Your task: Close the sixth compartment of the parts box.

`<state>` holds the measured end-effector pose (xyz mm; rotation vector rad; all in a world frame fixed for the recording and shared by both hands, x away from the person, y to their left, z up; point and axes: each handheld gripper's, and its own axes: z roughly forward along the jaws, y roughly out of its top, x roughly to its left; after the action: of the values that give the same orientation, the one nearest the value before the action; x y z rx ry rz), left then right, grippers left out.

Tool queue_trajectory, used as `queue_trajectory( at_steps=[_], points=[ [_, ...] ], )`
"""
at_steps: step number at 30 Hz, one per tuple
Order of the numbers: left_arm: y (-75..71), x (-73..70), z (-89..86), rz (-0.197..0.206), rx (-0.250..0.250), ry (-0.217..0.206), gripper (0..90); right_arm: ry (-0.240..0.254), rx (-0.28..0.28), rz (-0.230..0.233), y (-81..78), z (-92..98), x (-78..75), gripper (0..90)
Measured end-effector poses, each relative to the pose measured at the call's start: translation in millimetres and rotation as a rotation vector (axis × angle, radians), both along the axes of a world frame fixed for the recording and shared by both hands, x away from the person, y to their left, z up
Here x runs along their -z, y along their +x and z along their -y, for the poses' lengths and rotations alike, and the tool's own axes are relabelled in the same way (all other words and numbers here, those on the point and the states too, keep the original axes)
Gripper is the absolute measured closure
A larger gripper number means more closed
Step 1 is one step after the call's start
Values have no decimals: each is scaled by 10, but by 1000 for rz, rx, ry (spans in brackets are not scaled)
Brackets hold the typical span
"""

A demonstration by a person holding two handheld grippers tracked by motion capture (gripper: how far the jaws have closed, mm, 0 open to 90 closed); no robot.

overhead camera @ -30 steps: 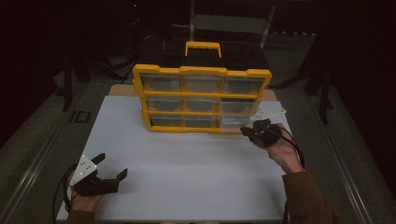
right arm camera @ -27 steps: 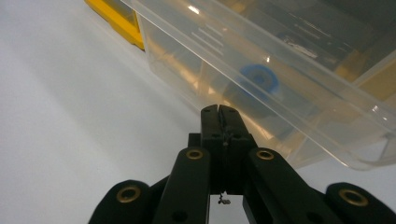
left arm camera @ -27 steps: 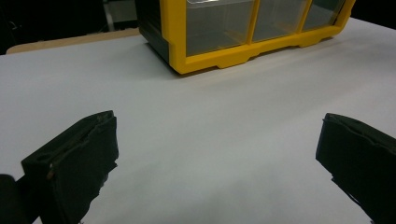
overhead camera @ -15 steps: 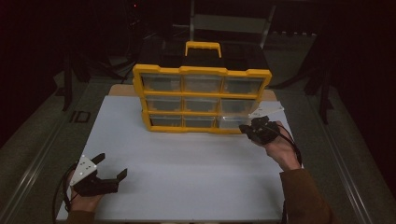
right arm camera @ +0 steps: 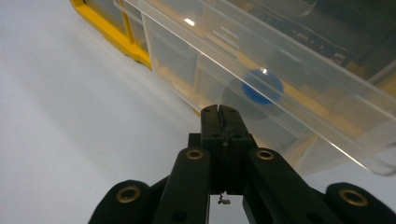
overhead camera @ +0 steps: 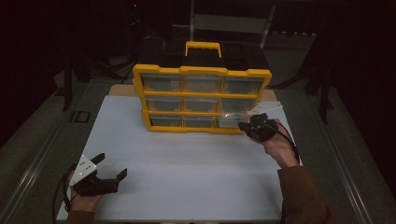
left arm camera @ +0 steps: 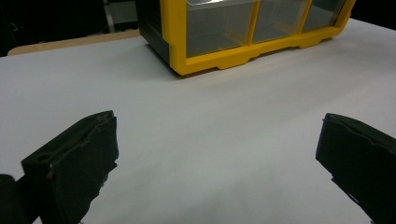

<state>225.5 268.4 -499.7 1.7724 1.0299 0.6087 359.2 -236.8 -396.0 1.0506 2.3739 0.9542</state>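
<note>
Yellow organizer (overhead camera: 201,99): nine drawers, one handle (overhead camera: 203,46).

The desk (overhead camera: 187,186) carries a white top lit from above, with a tan wooden edge (overhead camera: 122,90) showing at its far corners. Around the desk the room lies in near darkness. A grey floor (overhead camera: 37,140) runs along both sides of the desk, and beyond its far edge stands a pale chair frame (overhead camera: 229,23).
</note>
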Motion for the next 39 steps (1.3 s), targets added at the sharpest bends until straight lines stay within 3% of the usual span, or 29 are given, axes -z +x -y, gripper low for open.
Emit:
queue_trajectory(
  at_steps=[39],
  points=[
    [5,8,5,-2,0,2,0,14,50,12,171,26,-16,899]
  ],
)
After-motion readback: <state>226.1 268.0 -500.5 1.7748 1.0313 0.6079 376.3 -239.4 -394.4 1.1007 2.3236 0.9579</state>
